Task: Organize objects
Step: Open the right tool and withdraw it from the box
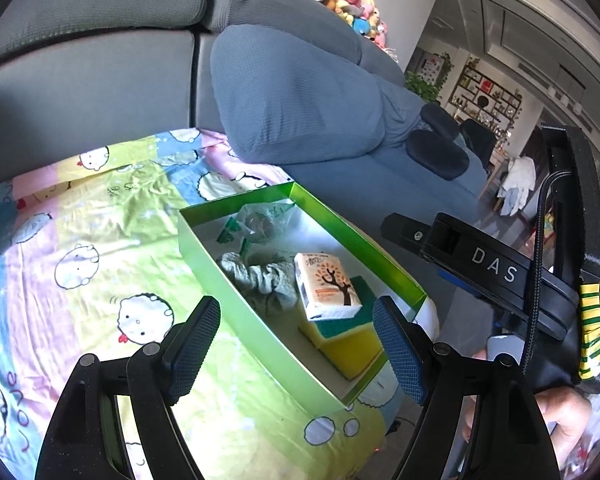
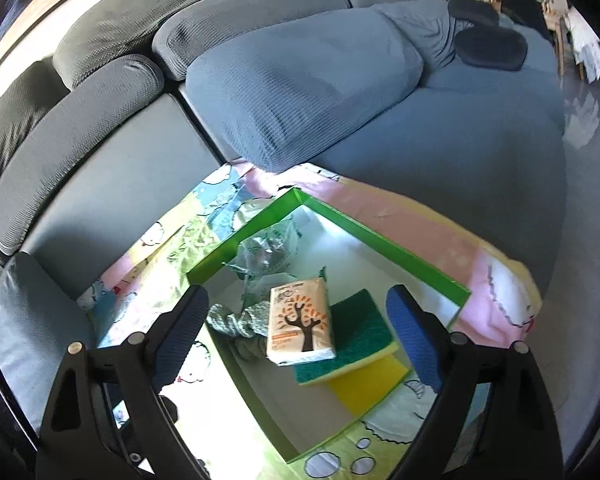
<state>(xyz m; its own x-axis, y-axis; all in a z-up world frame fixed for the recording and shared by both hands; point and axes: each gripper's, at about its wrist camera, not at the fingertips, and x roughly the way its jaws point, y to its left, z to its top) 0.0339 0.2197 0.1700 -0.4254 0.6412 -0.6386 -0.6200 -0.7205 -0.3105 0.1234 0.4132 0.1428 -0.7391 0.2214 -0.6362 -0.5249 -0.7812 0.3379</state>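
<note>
We cannot read the print on the tissue pack [image 2: 301,323]; only its tree drawing is clear. The pack covers part of the green-topped sponge [image 2: 362,330] and one end of the grey cloth [image 2: 236,322]. What the crumpled clear bag [image 1: 260,222] holds we cannot tell. The box's [image 1: 260,344] near wall hides some of its floor. The plush toys [image 1: 354,6] are too small to sort. A hand [image 1: 560,412] is cut off at the left wrist view's lower right edge.
</note>
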